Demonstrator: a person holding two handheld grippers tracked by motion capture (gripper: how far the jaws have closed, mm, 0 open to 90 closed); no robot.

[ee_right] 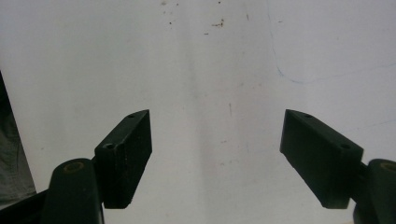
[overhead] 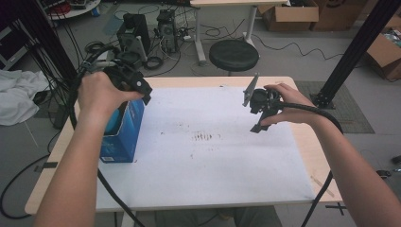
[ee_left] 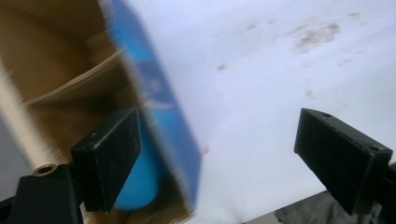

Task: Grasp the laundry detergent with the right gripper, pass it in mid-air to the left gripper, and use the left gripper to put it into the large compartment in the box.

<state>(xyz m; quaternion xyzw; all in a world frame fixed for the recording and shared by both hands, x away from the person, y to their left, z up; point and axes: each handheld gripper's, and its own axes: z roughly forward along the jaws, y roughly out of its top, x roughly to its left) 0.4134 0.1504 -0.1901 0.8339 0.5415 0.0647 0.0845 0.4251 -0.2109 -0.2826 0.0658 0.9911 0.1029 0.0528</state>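
A white sheet [overhead: 213, 156] covers most of the table [overhead: 309, 156], stained near its middle. At its left edge stands an open blue carton [overhead: 124, 137], brown card inside, with a rounded blue object [ee_left: 140, 186] in it. The carton looks light and thin-walled, likely to crumple or slide; its upper rim seems the sensible hold. The left gripper [ee_left: 215, 158] hovers over that opening, jaws spread wide, one inside the wall, holding nothing. The right gripper [ee_right: 217, 158], on the right, gapes equally wide, empty, above bare sheet.
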